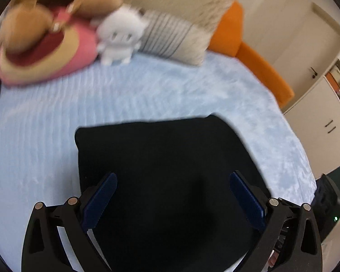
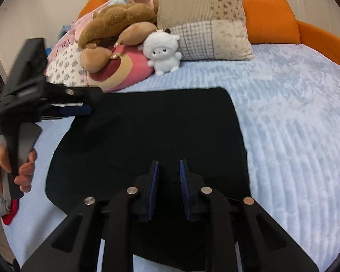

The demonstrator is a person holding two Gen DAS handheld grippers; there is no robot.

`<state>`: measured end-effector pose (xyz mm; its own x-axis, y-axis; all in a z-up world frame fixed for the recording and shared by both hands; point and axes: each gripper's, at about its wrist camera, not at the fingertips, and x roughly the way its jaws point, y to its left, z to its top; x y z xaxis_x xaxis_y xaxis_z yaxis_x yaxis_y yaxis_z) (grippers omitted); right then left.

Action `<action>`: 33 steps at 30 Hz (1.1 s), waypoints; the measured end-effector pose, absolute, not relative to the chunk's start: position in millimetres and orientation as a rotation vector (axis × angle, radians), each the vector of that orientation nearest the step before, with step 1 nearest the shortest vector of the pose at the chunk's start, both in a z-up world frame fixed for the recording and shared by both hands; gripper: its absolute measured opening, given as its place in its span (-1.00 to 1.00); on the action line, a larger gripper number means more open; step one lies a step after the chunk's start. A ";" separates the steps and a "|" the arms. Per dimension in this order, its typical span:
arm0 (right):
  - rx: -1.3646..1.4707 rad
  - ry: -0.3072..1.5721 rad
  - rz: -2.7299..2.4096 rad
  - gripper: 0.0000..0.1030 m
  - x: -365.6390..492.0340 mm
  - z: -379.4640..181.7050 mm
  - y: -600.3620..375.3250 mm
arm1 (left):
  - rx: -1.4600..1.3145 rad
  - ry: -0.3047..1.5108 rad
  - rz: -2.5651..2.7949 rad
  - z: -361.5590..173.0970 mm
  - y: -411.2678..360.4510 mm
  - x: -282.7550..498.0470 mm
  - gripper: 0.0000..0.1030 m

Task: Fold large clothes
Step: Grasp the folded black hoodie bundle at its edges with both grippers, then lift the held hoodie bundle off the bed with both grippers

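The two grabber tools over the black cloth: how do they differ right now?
The left gripper has its blue pads spread wide; the right gripper has its pads drawn close, with a narrow gap. The left gripper hovers raised above the black garment's far left corner; the right gripper sits low over its near edge. Neither visibly holds cloth. Both have black frames and blue pads, and both are over the same garment on the blue bedspread.

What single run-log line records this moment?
left gripper: open, above black garment | right gripper: partly open, empty | garment: folded on bed
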<state>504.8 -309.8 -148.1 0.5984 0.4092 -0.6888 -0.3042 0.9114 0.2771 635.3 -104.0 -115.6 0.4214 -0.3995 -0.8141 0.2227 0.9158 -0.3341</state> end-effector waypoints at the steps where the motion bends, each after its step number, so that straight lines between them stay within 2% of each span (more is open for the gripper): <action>1: 0.107 0.827 0.406 -0.60 504.3 -152.5 -304.1 | -0.187 1.075 -0.388 -122.9 -101.2 636.0 0.92; 6: 0.026 0.808 0.361 -0.59 505.7 -154.7 -287.3 | -0.068 1.021 -0.328 -143.8 -112.7 626.9 0.93; 9: 0.063 0.808 0.377 -0.58 498.9 -139.9 -301.1 | 0.000 0.986 -0.311 -133.3 -123.0 617.0 0.93; 10: 0.067 0.798 0.382 -0.48 493.1 -135.2 -306.2 | 0.003 0.962 -0.316 -122.5 -122.7 608.2 0.93; 13: 0.057 0.757 0.390 0.04 470.6 -117.2 -323.1 | -0.015 0.858 -0.373 -88.8 -118.5 570.1 0.93; 16: 0.053 0.753 0.381 0.06 454.1 -109.6 -338.3 | -0.106 0.810 -0.448 -70.6 -111.2 531.1 0.93; 18: 0.059 0.766 0.367 0.04 449.7 -111.6 -345.6 | -0.121 0.839 -0.459 -76.7 -111.9 519.4 0.93; 22: 0.068 0.863 0.362 0.04 457.8 -134.6 -348.5 | -0.207 0.967 -0.443 -122.3 -103.2 522.1 0.93; 25: 0.087 0.941 0.352 0.08 469.8 -155.6 -344.7 | -0.295 0.994 -0.455 -149.9 -95.1 526.4 0.93; 30: 0.089 0.955 0.322 0.29 480.4 -161.2 -341.1 | -0.076 0.966 -0.416 -157.2 -121.3 519.4 0.94; 33: 0.030 0.931 0.332 0.36 469.9 -150.0 -341.4 | -0.086 0.982 -0.443 -145.1 -115.5 516.2 0.94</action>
<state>469.9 -341.4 -150.0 0.5499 0.2935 -0.7820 -0.2681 0.9487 0.1676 516.2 -115.5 -145.1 0.4740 -0.4003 -0.7843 0.3235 0.9076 -0.2678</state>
